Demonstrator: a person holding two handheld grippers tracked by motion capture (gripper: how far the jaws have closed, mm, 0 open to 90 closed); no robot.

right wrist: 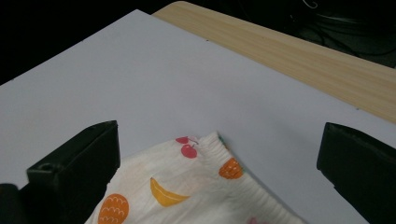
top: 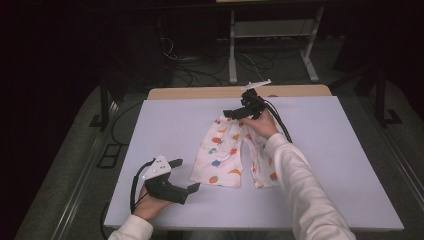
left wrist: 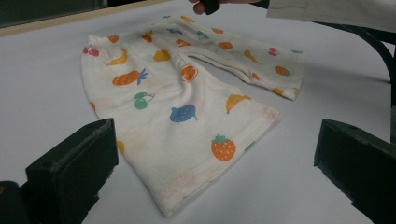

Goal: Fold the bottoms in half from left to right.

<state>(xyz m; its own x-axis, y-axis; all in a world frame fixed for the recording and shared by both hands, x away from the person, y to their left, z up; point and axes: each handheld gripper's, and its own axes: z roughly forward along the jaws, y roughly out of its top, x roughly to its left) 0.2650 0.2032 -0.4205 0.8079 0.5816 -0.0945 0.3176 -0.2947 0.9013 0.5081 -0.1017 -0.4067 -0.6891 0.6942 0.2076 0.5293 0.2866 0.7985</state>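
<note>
The right gripper (top: 235, 114) hovered, jaws spread, over the shorts' (top: 225, 152) waistband near the table's (top: 165, 120) far edge. It looked about to grab there. The left gripper (top: 187, 175) waited by the near edge, jaws spread too.

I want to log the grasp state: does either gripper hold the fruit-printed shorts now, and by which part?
Nothing is held. The left gripper is open beside the white fruit-printed cotton shorts; the right gripper is open over their waistband.

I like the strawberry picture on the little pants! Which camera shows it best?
The left gripper view: the strawberry is large and sharp near the leg hem of the fruit-print pants. The high view shows it tiny; the right gripper view shows the waistband corner instead.
</note>
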